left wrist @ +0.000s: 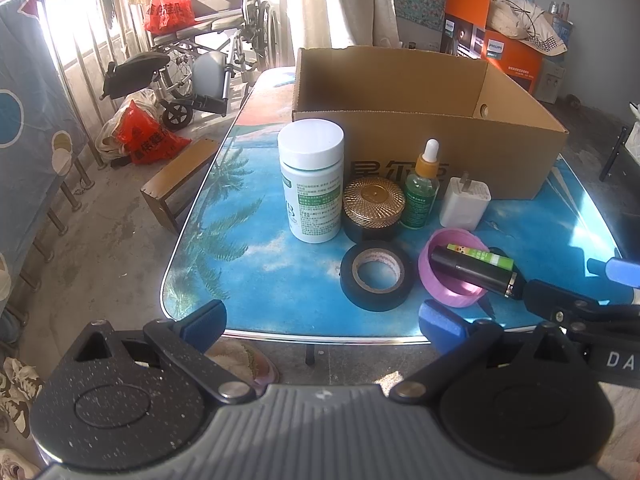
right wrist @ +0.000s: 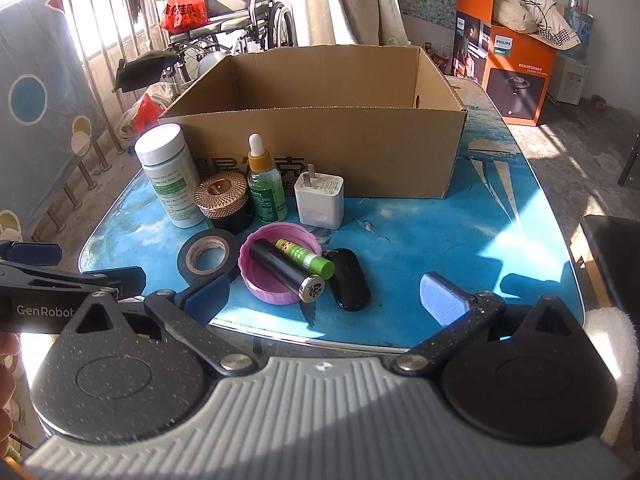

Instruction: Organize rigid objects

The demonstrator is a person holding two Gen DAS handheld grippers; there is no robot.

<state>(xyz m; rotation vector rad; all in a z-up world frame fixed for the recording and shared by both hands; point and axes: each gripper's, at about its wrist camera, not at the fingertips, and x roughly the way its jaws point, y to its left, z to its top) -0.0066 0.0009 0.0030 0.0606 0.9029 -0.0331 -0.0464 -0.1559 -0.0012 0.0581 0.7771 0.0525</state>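
Both the left tongs (left wrist: 322, 322) and the right tongs (right wrist: 326, 298) hang spread apart and empty at the near edge of the table (right wrist: 460, 232), where the small items cluster before the open cardboard box (right wrist: 320, 148). A sound start would be closing squarely on the upright white charger (right wrist: 319, 200), then lifting it clear over the box wall. "PHILIPS" shows on the orange carton (right wrist: 516, 76), "GenRobot" on the left tool.

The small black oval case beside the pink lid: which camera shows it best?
The right wrist view: the black oval case lies in full sight, right of the pink plastic lid. In the left wrist view only a sliver shows behind the lid and the right gripper's arm.
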